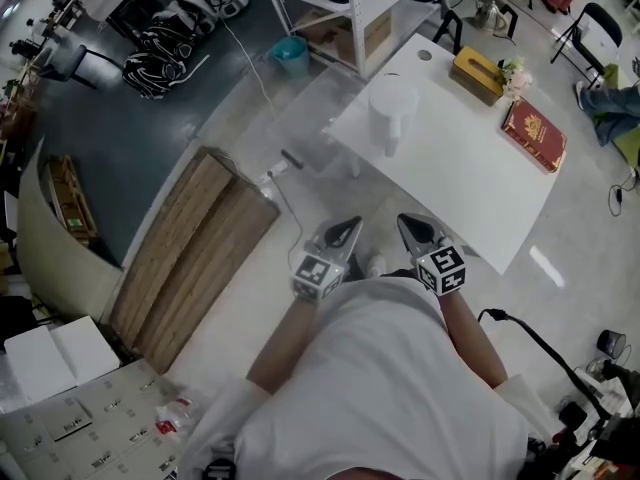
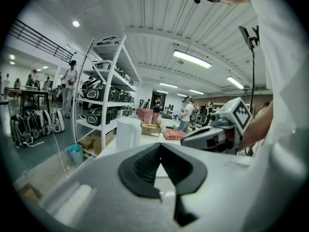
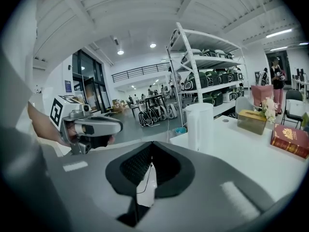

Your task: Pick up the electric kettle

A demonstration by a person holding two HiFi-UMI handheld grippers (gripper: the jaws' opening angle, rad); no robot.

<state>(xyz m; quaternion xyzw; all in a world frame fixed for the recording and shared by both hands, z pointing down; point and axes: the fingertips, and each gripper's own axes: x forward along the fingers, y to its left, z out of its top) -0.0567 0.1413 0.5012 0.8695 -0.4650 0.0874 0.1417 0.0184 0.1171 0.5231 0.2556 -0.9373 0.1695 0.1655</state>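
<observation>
Left gripper point(image 1: 354, 224) and right gripper point(image 1: 404, 219) side by side, short of white table point(image 1: 470, 183).
We logged both jaw pairs closed, empty; electric kettle point(image 1: 390, 114) stood upright near the table's left edge, well apart from them.

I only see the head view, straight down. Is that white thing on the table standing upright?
Observer: Yes. In the right gripper view the electric kettle stands upright, a tall white cylinder near the edge of the table.
Operator: Are the right-hand jaws gripping anything?
Observer: No. The jaws of the right gripper are together and empty.
Operator: And the left ones?
Observer: The jaws of the left gripper are together too, with nothing between them.
</observation>
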